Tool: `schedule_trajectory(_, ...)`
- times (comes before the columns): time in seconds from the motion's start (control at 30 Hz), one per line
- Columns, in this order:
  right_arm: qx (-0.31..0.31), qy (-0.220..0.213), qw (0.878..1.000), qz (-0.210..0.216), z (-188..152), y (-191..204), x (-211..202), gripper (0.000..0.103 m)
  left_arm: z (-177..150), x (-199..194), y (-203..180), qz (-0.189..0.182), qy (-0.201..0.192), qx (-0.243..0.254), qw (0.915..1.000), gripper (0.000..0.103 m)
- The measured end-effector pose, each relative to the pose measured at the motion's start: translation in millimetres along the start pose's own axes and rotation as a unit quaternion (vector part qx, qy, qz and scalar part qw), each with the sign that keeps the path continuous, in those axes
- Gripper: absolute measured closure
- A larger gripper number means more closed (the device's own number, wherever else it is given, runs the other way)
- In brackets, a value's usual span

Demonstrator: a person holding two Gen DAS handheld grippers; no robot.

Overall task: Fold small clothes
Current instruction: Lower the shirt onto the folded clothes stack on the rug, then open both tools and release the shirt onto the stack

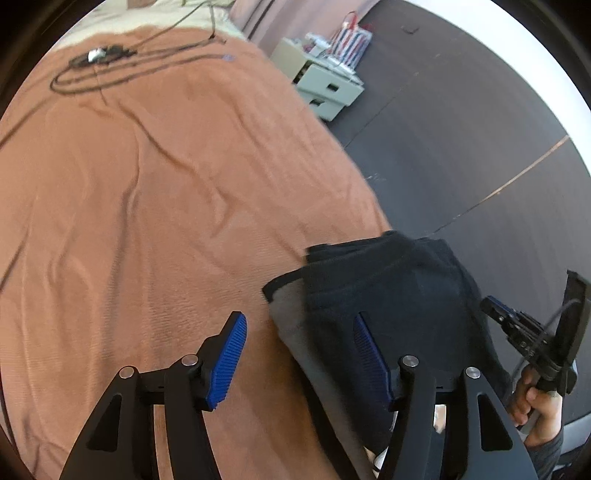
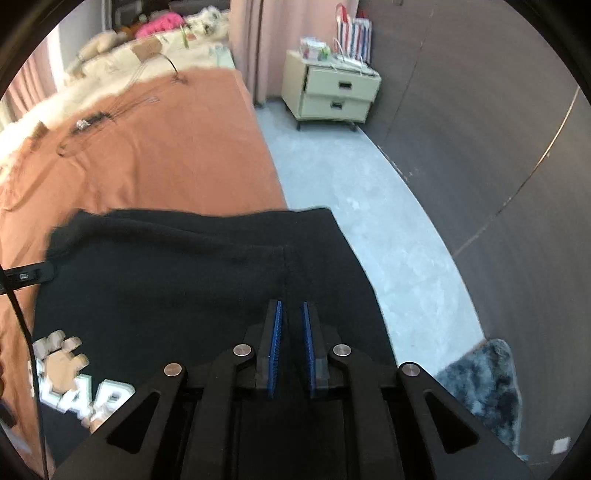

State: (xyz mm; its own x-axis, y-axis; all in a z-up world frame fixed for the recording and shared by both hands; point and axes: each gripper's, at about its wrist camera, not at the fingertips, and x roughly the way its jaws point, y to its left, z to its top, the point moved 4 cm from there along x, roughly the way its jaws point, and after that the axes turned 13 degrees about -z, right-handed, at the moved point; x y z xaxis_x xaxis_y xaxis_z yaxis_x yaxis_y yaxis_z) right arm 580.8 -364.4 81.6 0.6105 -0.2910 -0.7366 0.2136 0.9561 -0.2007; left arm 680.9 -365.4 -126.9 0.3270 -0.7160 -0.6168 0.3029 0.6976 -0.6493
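Note:
A small black garment [image 2: 177, 280] with a printed paw and pale letters lies on the orange bedspread [image 2: 166, 147] at the bed's right edge. My right gripper [image 2: 292, 314] is shut on a ridge of the black cloth. In the left wrist view the garment [image 1: 399, 288] is bunched, with a grey inner side showing. My left gripper [image 1: 299, 325] is open above its left edge, one blue pad [image 1: 229, 354] over the bedspread [image 1: 147, 206], the other over the cloth. The right gripper [image 1: 532, 332] shows at the far right with the hand.
Black cables [image 1: 110, 66] lie coiled at the far end of the bed. A pale two-drawer nightstand [image 2: 332, 92] with a striped bag [image 2: 354, 29] stands by the dark wall. A shaggy grey rug [image 2: 484, 380] lies on the floor at the right.

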Motion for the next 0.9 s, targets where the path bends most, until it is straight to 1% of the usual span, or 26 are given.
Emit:
schedule_trajectory(0.07,0.020,-0.018,0.999,0.027,-7.9,-21.3,-20.3,0.093,-3.2,-8.8,-9.6,-0.002,-0.004,0.014,0.9999,0.040)
schedule_trajectory(0.13,0.033,-0.029,0.998,0.042,-26.0,-37.2,-38.1,0.093,-7.7,-13.3,-18.6,-0.007,-0.001,0.026,0.9996,0.040)
schedule_trajectory(0.27,0.049,-0.037,0.997,0.053,-58.5,-69.6,-53.6,0.093,-25.9,-15.7,-38.1,-0.020,0.022,0.047,0.9985,0.040)
schedule_trajectory(0.37,0.066,-0.045,0.994,0.068,-88.8,-83.9,-64.7,0.093,-40.9,-15.2,-51.8,-0.024,0.039,0.065,0.9968,0.040)
schedule_trajectory(0.43,0.078,-0.047,0.993,0.070,-117.3,-77.7,-74.2,0.093,-53.4,-14.2,-64.3,-0.026,0.047,0.076,0.9956,0.040)
schedule_trajectory(0.47,0.082,-0.046,0.993,0.066,-124.1,-81.8,-73.9,0.093,-58.4,-13.0,-68.2,-0.028,0.051,0.081,0.9950,0.040)
schedule_trajectory(0.5,0.085,-0.047,0.993,0.064,-126.4,-65.1,-71.6,0.093,-64.7,-13.2,-72.2,-0.030,0.055,0.084,0.9946,0.040)
schedule_trajectory(0.53,0.091,-0.050,0.993,0.063,-132.4,-70.7,-72.6,0.093,-70.3,-11.0,-75.9,-0.032,0.060,0.087,0.9939,0.040)
schedule_trajectory(0.57,0.095,-0.053,0.992,0.062,-130.4,-58.2,-76.5,0.093,-74.3,-8.0,-78.6,-0.033,0.065,0.089,0.9933,0.040)
schedule_trajectory(0.67,0.112,-0.053,0.991,0.047,-142.9,-58.2,-80.2,0.093,-89.1,-1.2,-85.7,-0.027,0.075,0.103,0.9915,0.040)
schedule_trajectory(0.73,0.122,-0.050,0.990,0.044,-150.5,-59.0,-76.2,0.093,-95.9,0.6,-88.9,-0.020,0.078,0.112,0.9905,0.040)
schedule_trajectory(0.83,0.125,-0.050,0.990,0.034,-165.9,-48.3,-80.0,0.093,-105.8,2.2,-89.5,-0.019,0.085,0.107,0.9905,0.040)
schedule_trajectory(0.9,0.128,-0.053,0.990,0.029,-167.2,-43.9,-75.6,0.093,-117.2,3.1,-85.4,-0.003,0.091,0.102,0.9906,0.040)
